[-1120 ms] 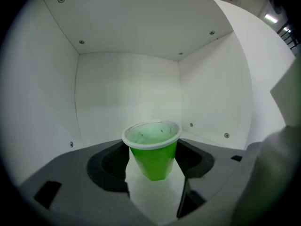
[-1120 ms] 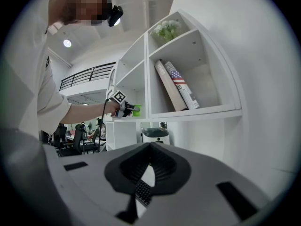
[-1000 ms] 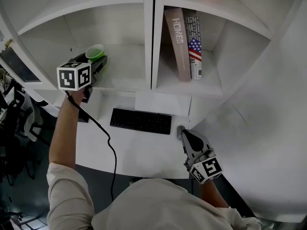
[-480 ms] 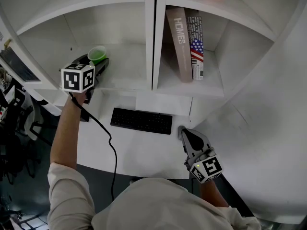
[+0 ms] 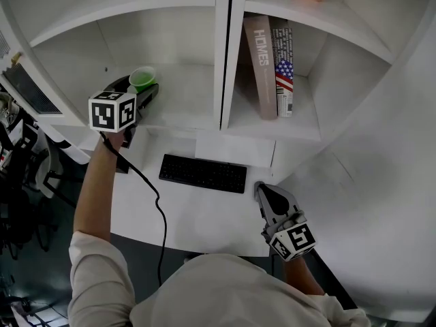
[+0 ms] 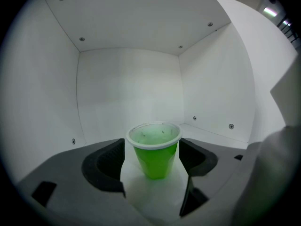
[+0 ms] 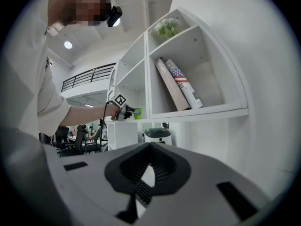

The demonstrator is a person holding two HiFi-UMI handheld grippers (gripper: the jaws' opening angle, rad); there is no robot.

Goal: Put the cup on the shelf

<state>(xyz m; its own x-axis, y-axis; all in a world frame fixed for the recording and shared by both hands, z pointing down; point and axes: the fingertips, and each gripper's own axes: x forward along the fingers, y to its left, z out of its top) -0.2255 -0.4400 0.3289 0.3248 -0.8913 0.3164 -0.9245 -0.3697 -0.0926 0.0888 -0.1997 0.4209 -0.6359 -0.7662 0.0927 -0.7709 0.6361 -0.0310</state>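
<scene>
Left gripper (image 5: 143,89) jaws have just been opening: now apart, pads clear of the cup (image 6: 154,149), which stands upright between them on the shelf (image 5: 184,107). Placement looks done; withdrawal remains. Right gripper (image 5: 261,189) closed, empty.

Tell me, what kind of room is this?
Probably an office or study corner: a keyboard sits on a white desk, books lean in a white shelf above it, and office chairs show in the background.
</scene>
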